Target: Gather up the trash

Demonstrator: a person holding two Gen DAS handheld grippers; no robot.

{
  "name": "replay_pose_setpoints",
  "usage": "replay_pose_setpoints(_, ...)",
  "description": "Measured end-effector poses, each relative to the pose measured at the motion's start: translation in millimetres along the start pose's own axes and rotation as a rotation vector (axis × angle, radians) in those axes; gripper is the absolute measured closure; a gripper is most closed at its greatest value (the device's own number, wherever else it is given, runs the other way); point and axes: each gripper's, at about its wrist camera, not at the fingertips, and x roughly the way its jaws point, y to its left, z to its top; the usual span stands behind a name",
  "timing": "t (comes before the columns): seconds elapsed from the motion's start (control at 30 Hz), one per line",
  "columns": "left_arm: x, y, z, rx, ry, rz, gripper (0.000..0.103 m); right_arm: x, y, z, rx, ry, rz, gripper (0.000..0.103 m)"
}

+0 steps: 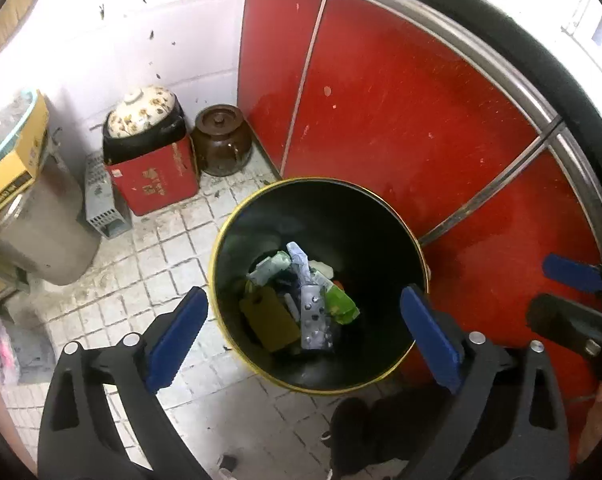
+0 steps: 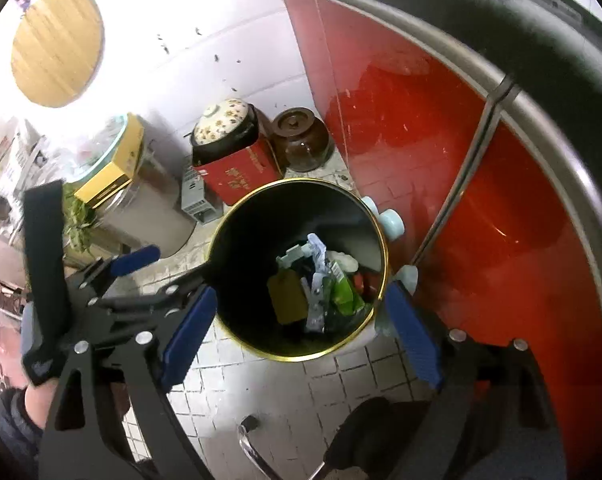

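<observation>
A black trash bin with a gold rim (image 1: 221, 240) stands on the tiled floor against red cabinet doors; it also shows in the right wrist view (image 2: 385, 264). Inside lie several pieces of trash: a silver pill blister (image 1: 315, 320), a green wrapper (image 1: 341, 304), a brown tag (image 1: 269, 320) and white scraps. My left gripper (image 1: 305, 336) hovers above the bin, open and empty. My right gripper (image 2: 301, 344) also hovers above the bin, open and empty. The right gripper's fingers (image 1: 573, 272) show at the right edge of the left view; the left gripper (image 2: 133, 272) shows at the left of the right view.
A red box (image 1: 157, 184) topped by a floral-lidded pot (image 1: 141, 112), a brown ceramic jar (image 1: 221, 140) and a grey basket (image 1: 101, 200) stand by the white wall. A grey barrel (image 1: 41, 220) with a yellow box stands left. Red cabinet doors (image 1: 401, 120) close the right side.
</observation>
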Motion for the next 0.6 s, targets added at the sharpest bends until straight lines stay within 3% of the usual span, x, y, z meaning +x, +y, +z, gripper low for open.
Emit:
replay_pose_setpoints(0.13, -34, -14, 3, 0.031, -0.072, 0.013, 0.007, -59, 11, -4, -0.056, -0.095, -0.007, 0.014)
replay_pose_setpoints(0.27, -77, -39, 13, 0.087, -0.169, -0.005, 0.007, -145, 2, -13, -0.057, -0.241, -0.059, 0.008)
replay_pose_setpoints(0.47, -143, -119, 33, 0.221, -0.25, -0.11, 0.007, -261, -66, -59, 0.141, -0.417, -0.233, 0.007)
replay_pose_setpoints(0.6, -178, -193, 34, 0.335, -0.234, -0.279, 0.007, -325, -118, -117, 0.346, -0.469, -0.427, 0.007)
